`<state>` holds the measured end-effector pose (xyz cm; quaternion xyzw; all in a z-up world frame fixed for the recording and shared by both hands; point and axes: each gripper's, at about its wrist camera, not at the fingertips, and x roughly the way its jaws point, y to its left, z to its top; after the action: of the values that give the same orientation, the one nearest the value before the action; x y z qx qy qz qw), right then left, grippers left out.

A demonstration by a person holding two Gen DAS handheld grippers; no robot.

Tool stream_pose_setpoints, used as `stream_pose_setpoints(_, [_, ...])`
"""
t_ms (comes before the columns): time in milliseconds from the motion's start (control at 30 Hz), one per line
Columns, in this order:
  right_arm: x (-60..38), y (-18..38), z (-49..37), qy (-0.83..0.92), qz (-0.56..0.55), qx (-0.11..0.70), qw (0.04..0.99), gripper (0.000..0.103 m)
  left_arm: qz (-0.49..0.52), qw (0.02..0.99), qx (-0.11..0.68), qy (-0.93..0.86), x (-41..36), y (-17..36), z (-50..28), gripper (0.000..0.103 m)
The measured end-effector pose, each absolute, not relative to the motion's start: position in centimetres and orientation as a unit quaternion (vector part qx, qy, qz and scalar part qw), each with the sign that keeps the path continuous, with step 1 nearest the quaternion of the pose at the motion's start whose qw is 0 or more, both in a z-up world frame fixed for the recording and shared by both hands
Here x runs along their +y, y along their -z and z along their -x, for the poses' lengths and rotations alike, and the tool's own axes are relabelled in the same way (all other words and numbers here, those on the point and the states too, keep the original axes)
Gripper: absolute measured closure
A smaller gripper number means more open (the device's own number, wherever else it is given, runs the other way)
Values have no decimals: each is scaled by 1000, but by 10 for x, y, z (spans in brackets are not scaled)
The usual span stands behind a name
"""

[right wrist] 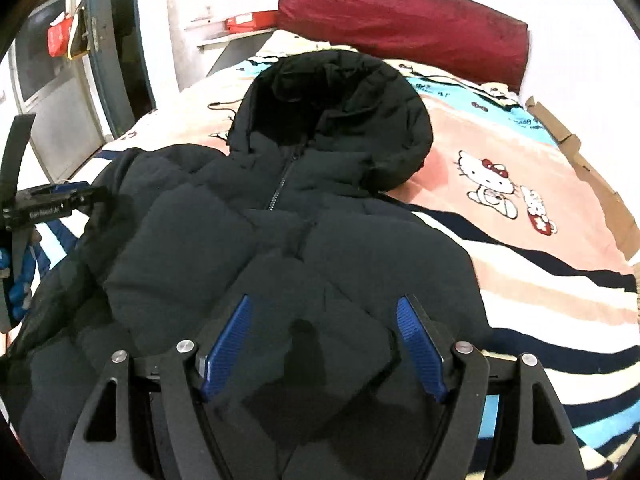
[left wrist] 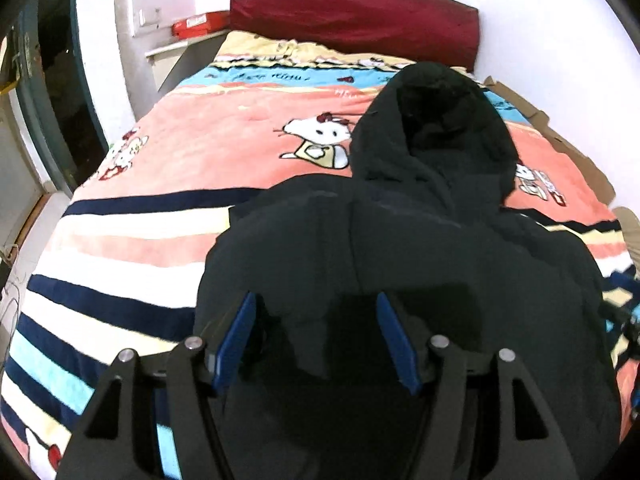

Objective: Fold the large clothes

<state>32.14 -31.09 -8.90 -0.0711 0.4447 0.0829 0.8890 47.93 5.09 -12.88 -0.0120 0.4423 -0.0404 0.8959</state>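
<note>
A large black hooded puffer jacket (left wrist: pixel 420 248) lies front up on the bed, hood toward the headboard, zipper closed; it also shows in the right wrist view (right wrist: pixel 280 240). Its sleeves appear folded in over the body. My left gripper (left wrist: pixel 316 304) is open, its blue pads spread just above the jacket's lower left part, holding nothing. My right gripper (right wrist: pixel 324 308) is open above the jacket's lower right part, empty. The left gripper also shows at the left edge of the right wrist view (right wrist: pixel 56 204).
The bed carries a pink, white and navy striped cartoon-cat blanket (left wrist: pixel 200 152). A dark red headboard cushion (left wrist: pixel 352 16) is at the far end. Cardboard (right wrist: pixel 588 176) lines the bed's right edge. A door (right wrist: pixel 112 40) and a red box (left wrist: pixel 196 24) are at the left.
</note>
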Motion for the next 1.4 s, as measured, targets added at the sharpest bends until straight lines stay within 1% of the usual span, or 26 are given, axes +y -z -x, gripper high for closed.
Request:
stream_pose_setpoints(100, [-317, 119, -334, -73, 78, 483, 869, 29, -15, 872, 490, 22, 52, 161, -492, 40])
stream_pose_setpoints(133, [-322, 130, -334, -70, 81, 497, 861, 30, -19, 870, 492, 30, 53, 164, -490, 40])
stream_pose_setpoints(200, [-333, 130, -333, -83, 59, 505, 857, 29, -33, 873, 485, 40, 53, 155, -489, 40])
stream_pose_setpoints(300, [-347, 106, -336, -92, 53, 491, 865, 29, -29, 882, 467, 57, 57, 130, -500, 40])
stream_pose_setpoints(400, [-359, 76, -358, -90, 50, 462, 881, 27, -29, 890, 450, 63, 51, 101, -528, 40])
stream_pose_setpoints(467, [-367, 59, -385, -81, 57, 443, 891, 21, -28, 895, 441, 67, 45, 87, -552, 40])
stream_pose_setpoints(600, [-381, 44, -451, -68, 45, 424, 902, 19, -47, 897, 432, 84, 13, 71, -610, 40])
stream_pose_setpoints(667, [-385, 44, -487, -62, 38, 416, 907, 16, -51, 895, 431, 102, -8, 69, -641, 40])
stream_pose_setpoints(800, [-384, 62, -558, -50, 45, 418, 906, 14, -62, 892, 432, 116, -41, 83, -691, 40])
stream_pose_setpoints(933, [-381, 91, -617, -42, 31, 416, 908, 13, -73, 889, 436, 121, -66, 109, -734, 40])
stream_pose_setpoints(1033, [-374, 113, -645, -26, 45, 422, 905, 12, -79, 889, 435, 116, -76, 129, -757, 40])
stream_pose_setpoints(1133, [-371, 135, -665, -21, 44, 426, 903, 12, -70, 893, 430, 117, -77, 139, -768, 40])
stream_pose_setpoints(1167, [-371, 138, -666, -22, 43, 425, 904, 17, -69, 894, 426, 119, -77, 141, -770, 41])
stream_pose_setpoints(1200, [-370, 142, -667, -31, 39, 426, 903, 25, -70, 894, 427, 116, -77, 143, -771, 44])
stream_pose_setpoints(1233, [-370, 144, -667, -39, 35, 431, 901, 56, -69, 894, 427, 114, -77, 143, -772, 51])
stream_pose_setpoints(1267, [-368, 146, -667, -49, 30, 438, 897, 76, -64, 892, 431, 119, -76, 143, -771, 72])
stream_pose_setpoints(1300, [-367, 145, -664, -57, 26, 439, 896, 82, -52, 890, 436, 122, -73, 141, -769, 81])
stream_pose_setpoints(1333, [-366, 142, -660, -66, 22, 437, 897, 89, -45, 892, 434, 121, -70, 137, -764, 85])
stream_pose_setpoints(1367, [-364, 137, -654, -75, 18, 435, 897, 92, -44, 892, 432, 123, -69, 132, -759, 89])
stream_pose_setpoints(1400, [-363, 127, -644, -85, 12, 431, 898, 93, -47, 894, 429, 125, -68, 127, -752, 91])
